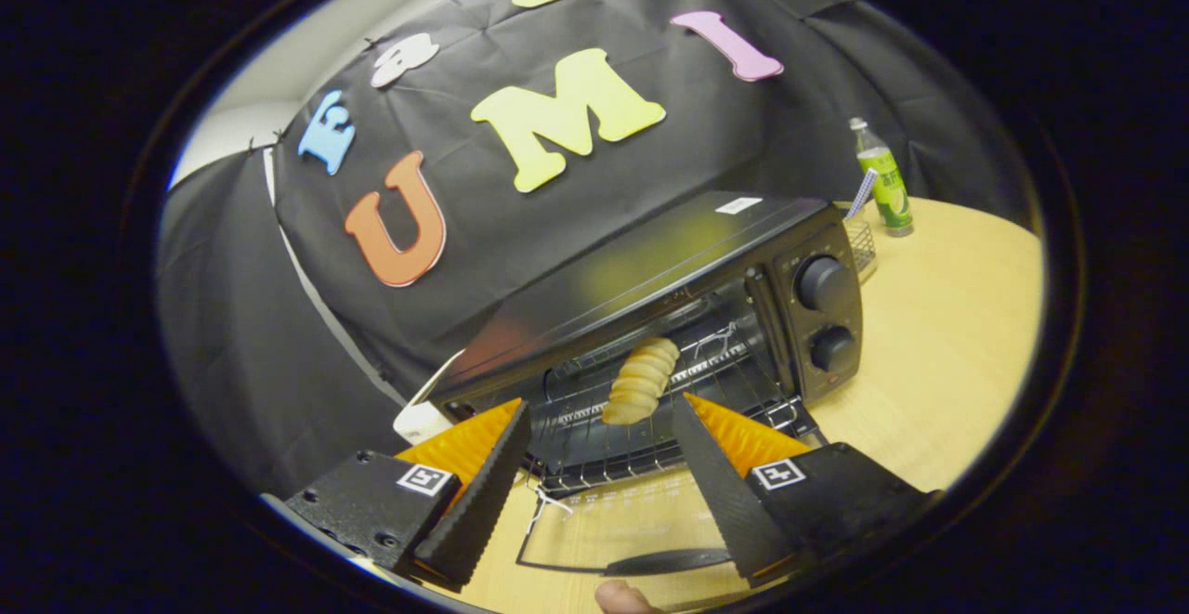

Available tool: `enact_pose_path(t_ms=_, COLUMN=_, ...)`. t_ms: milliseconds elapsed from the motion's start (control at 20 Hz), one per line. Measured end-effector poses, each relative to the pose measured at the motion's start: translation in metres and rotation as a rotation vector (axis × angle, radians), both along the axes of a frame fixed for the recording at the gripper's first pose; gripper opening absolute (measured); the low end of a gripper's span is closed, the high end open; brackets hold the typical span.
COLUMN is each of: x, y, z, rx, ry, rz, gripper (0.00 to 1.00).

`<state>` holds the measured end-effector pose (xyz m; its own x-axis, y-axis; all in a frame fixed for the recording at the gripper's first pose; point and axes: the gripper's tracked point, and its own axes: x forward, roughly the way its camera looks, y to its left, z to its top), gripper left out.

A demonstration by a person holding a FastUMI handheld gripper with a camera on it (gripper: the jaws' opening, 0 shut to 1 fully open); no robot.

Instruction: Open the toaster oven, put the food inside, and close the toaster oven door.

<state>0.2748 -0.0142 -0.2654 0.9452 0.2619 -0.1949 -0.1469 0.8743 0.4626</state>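
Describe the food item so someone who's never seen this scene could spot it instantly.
Start at the black toaster oven on the wooden table; its glass door is folded down flat. The pastry lies on the wire rack inside, beyond the open gripper, whose fingers touch nothing. It is the one pale, ridged, croissant-like thing amid dark metal.

Even indoor light, fisheye-warped edges

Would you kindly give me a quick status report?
Gripper open, fingers empty. Croissant on rack inside toaster oven. Glass door down, not yet closed. Nothing blocking.
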Motion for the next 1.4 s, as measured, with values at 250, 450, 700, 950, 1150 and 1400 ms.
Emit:
enact_pose_path(t_ms=250, x=-0.046, y=-0.015, z=0.017, rx=-0.301, ry=-0.038, rz=-0.065, gripper=1.0)
enact_pose_path(t_ms=450, x=-0.08, y=-0.015, z=0.022, rx=-0.489, ry=-0.11, rz=-0.068, gripper=1.0)
enact_pose_path(t_ms=700, x=-0.101, y=-0.009, z=-0.035, rx=-0.574, ry=0.032, rz=-0.06, gripper=1.0)
enact_pose_path(t_ms=950, x=-0.106, y=-0.004, z=-0.104, rx=-0.61, ry=0.171, rz=-0.01, gripper=1.0)
enact_pose_path(t_ms=1150, x=-0.112, y=-0.003, z=-0.141, rx=-0.608, ry=0.258, rz=-0.001, gripper=1.0)
enact_pose_path(t_ms=1400, x=-0.097, y=0.002, z=-0.165, rx=-0.607, ry=0.309, rz=0.036, gripper=1.0)
